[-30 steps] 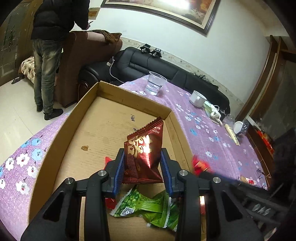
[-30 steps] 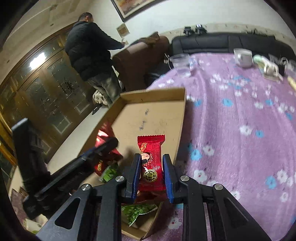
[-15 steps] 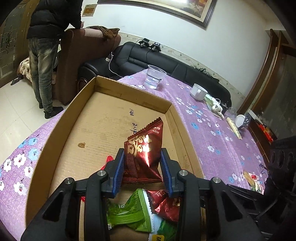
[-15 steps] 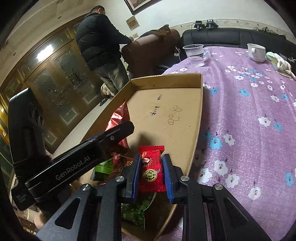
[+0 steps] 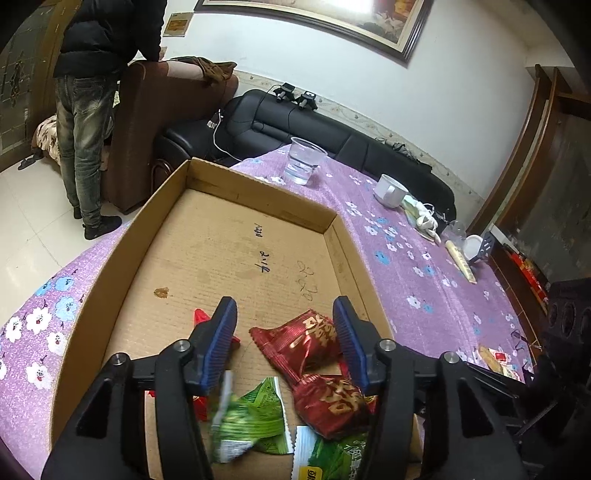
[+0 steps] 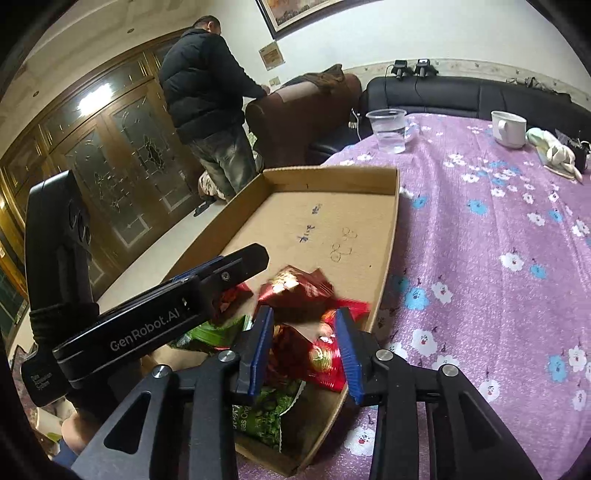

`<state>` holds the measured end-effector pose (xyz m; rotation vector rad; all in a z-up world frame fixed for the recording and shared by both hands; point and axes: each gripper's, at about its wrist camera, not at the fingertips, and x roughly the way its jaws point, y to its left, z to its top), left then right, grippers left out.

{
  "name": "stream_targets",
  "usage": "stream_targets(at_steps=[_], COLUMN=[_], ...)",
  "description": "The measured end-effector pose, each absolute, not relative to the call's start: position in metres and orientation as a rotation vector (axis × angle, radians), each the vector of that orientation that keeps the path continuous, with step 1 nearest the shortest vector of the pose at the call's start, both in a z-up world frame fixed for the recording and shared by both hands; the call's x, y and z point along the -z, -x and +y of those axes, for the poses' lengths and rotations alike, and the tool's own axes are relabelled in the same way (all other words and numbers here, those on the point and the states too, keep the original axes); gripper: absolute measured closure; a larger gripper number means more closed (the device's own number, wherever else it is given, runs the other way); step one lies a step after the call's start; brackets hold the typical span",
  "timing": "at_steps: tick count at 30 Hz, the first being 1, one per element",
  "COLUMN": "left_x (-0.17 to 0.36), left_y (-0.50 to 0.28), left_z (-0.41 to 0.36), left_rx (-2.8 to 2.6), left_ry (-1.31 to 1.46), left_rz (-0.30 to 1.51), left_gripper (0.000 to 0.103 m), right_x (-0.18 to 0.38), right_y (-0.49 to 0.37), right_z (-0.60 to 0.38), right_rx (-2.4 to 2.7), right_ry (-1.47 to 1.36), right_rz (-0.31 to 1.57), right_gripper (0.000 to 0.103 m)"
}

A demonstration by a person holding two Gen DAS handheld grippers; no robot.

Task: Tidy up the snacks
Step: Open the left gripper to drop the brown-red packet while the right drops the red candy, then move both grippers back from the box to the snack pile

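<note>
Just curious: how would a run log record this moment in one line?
left gripper: open | right gripper: open | dark red foil snack packets: lying in brown cardboard tray

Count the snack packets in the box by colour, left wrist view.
Dark red packets: 2
Green packets: 2
Bright red packets: at least 1, partly hidden
Total: at least 5

Indoor light is dim and warm. Glare whitens the painting (image 5: 373,11) and the door glass (image 6: 92,98). Both fisheye views bend hard and go black at the corners. A falling red packet (image 6: 332,350) is motion-blurred.
</note>
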<state>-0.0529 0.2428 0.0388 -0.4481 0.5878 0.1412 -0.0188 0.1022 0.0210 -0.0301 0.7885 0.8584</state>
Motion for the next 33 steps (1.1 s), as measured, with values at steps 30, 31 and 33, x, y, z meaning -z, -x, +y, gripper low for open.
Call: stream_targets(at_steps=[30,31,33], left_x=[-0.04,-0.04,-0.041], left_y=[0.054,0.054,0.054], left_z=[0.246,0.245,0.244], left_rx=[-0.114,-0.117,-0.115], left_ry=[0.465,0.463,0.456], left_rz=[0.575,0.574,0.57], left_gripper=[0.047,0.047,0.047], right_x=[-0.055,-0.055,-0.054], right_y=[-0.004,-0.006,-0.012], right_z=[-0.019,-0.03,-0.058], right_rx=[-0.674,-0.668,-0.643], right_ry=[-0.131,-0.156,-0.203], right_rz=[0.825,0.834,0.84], right_gripper=[0.054,0.054,0.054])
